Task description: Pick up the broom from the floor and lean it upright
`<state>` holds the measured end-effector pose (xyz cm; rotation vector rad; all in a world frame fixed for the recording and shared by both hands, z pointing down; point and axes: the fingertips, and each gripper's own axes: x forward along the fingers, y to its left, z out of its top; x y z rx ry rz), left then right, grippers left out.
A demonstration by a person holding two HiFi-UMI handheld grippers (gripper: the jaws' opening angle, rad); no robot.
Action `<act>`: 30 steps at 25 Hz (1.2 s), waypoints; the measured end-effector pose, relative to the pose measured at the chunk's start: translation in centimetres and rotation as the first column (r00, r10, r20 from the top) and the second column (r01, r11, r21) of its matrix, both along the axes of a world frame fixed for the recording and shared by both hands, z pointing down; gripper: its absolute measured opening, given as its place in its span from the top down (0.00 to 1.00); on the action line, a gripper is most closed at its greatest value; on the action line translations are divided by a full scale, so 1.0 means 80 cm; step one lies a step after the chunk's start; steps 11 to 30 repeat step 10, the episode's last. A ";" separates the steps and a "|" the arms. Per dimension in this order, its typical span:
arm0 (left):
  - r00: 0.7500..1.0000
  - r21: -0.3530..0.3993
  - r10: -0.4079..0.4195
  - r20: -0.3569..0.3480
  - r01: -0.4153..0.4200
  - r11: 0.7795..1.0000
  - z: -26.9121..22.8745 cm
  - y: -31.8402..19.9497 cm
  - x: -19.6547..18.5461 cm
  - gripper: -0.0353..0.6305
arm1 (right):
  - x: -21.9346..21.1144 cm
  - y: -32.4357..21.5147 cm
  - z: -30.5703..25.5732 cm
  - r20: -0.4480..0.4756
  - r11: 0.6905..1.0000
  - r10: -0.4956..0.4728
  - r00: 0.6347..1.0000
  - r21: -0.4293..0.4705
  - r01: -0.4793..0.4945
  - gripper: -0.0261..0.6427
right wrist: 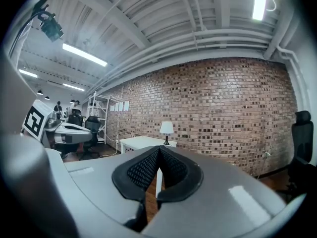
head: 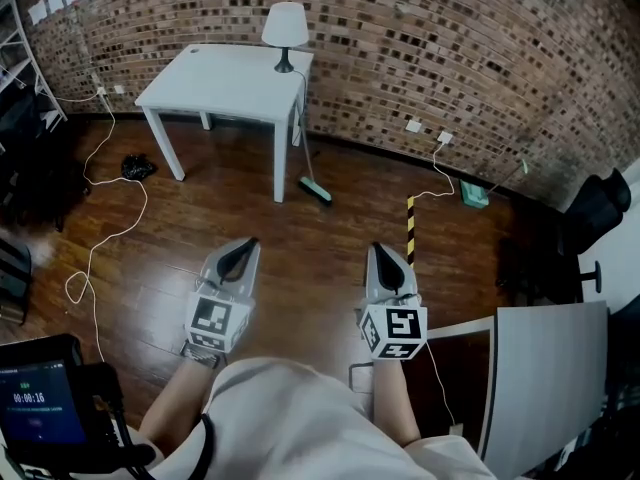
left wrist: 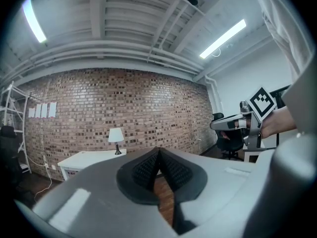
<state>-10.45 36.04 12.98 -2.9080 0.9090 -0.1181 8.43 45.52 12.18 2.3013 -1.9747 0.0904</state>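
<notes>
The broom (head: 304, 156) stands leaning against the right side of the white table (head: 225, 83). Its green brush head (head: 316, 191) rests on the wooden floor by the table leg. Both grippers are held level, well short of the broom, side by side above the floor. My left gripper (head: 241, 247) is shut with nothing between its pads (left wrist: 146, 168). My right gripper (head: 383, 254) is also shut and empty, its dark pads (right wrist: 144, 169) meeting at the tip. In the gripper views the broom is hidden behind the jaws.
A lamp (head: 285, 28) stands on the table's far corner. White cables (head: 100, 238) trail over the floor at left. A yellow-black striped post (head: 410, 230) stands ahead of the right gripper. A grey desk (head: 545, 368) and a black chair (head: 595, 208) are at right, and a brick wall (head: 430, 38) runs behind.
</notes>
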 end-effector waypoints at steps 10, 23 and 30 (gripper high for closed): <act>1.000 0.006 0.001 0.000 -0.001 1.000 0.004 0.011 -0.003 0.95 | -0.005 0.012 0.008 -0.007 1.000 0.002 1.000 -0.004 -0.002 0.94; 1.000 0.006 0.001 0.000 -0.001 1.000 0.004 0.011 -0.003 0.95 | -0.005 0.012 0.008 -0.007 1.000 0.002 1.000 -0.004 -0.002 0.94; 1.000 0.006 0.001 0.000 -0.001 1.000 0.004 0.011 -0.003 0.95 | -0.005 0.012 0.008 -0.007 1.000 0.002 1.000 -0.004 -0.002 0.94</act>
